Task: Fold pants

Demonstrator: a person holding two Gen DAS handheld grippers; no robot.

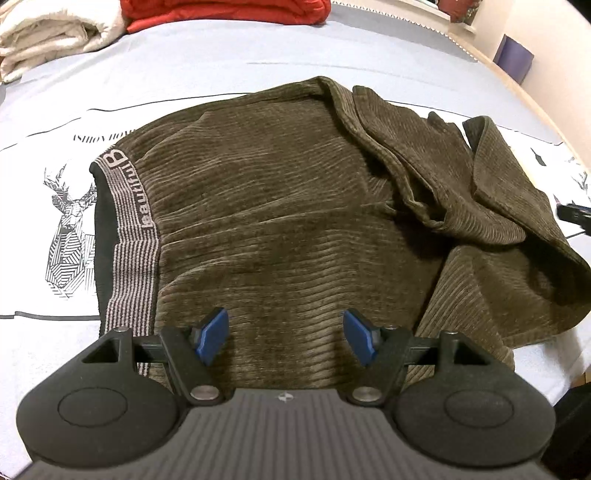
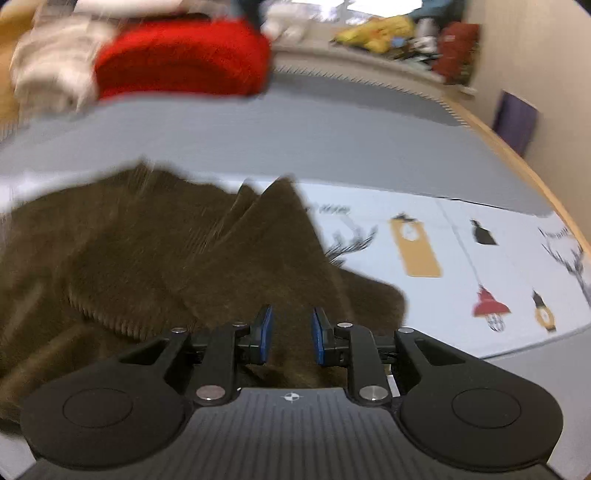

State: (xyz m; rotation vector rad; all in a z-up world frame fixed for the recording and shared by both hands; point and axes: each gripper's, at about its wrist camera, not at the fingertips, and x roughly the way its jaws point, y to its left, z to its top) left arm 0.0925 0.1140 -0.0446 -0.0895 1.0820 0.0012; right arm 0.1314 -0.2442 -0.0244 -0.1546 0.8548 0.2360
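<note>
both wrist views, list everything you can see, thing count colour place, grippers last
pants: one pair, olive-brown corduroy, spread on the bed, legs bunched and folded over on the right of the left wrist view
waistband: one, grey-striped with lettering, left end of the pants
bed sheet: one, pale blue-grey with deer and lantern prints, under the pants
red blanket: one, red, folded at the far end of the bed
white blanket: one, cream, folded beside the red one
windowsill clutter: several items, yellow, red and others, too blurred to name
purple panel: one, against the right-hand wall
left gripper: black, blue pads, open over the pants
right gripper: black, blue pads, narrowly open, nothing pinched
</note>
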